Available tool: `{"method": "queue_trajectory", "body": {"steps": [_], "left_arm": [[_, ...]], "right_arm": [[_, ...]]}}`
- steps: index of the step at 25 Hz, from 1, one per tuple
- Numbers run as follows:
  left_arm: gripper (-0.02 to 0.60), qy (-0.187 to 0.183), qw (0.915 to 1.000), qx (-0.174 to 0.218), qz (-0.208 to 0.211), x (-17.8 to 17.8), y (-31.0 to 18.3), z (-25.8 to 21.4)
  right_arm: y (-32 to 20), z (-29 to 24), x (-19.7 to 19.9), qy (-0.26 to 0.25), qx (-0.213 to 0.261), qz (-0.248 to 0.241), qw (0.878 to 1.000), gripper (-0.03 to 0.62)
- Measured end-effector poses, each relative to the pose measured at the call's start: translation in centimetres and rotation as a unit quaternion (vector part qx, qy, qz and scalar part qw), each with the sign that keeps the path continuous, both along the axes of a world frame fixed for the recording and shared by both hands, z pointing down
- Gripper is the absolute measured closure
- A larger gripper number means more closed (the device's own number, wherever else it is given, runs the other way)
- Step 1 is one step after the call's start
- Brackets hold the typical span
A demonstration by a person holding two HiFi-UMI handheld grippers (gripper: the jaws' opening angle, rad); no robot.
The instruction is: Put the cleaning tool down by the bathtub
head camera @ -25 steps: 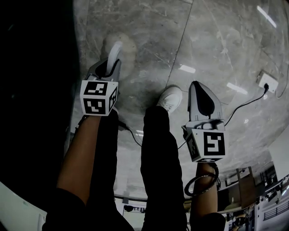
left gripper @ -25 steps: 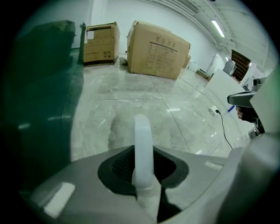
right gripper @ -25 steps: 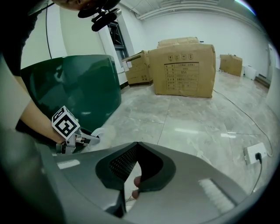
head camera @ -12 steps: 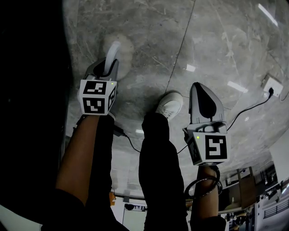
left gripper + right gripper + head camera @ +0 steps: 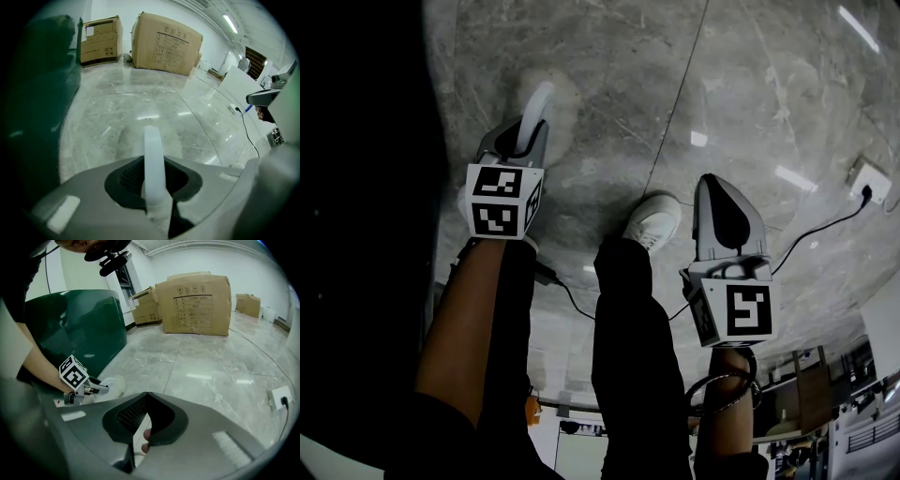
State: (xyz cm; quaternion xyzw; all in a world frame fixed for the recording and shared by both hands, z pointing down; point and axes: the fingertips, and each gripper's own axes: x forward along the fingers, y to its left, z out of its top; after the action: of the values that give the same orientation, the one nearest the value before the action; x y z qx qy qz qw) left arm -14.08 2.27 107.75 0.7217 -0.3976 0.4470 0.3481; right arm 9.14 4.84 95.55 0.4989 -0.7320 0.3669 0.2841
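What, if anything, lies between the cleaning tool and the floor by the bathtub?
Nothing visible: the cleaning tool, clamped in the left hand-held gripper, is over bare floor beside the green bathtub.

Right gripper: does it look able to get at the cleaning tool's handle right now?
Probably not as things stand: the right gripper has its jaws together, the left gripper is clamped on the cleaning tool handle, and the person's shoe lies between them.
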Motion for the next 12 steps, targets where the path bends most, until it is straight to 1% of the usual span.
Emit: {"method": "queue_trajectory", "body": {"steps": [6,12], "left_arm": [[0.497,0.000,1.0000,0.000,-0.001,0.01,0.04,0.01],[0.497,0.012,0.9999,-0.003,-0.008,-0.15,-0.06,-0.19]], "right_arm": [[-0.06,-0.04,0.19,0.001,-0.001,0.004,1.000,0.571],[-0.46,-0.86,-0.24,-0.002,0.006,0.006,1.000,0.570]]}}
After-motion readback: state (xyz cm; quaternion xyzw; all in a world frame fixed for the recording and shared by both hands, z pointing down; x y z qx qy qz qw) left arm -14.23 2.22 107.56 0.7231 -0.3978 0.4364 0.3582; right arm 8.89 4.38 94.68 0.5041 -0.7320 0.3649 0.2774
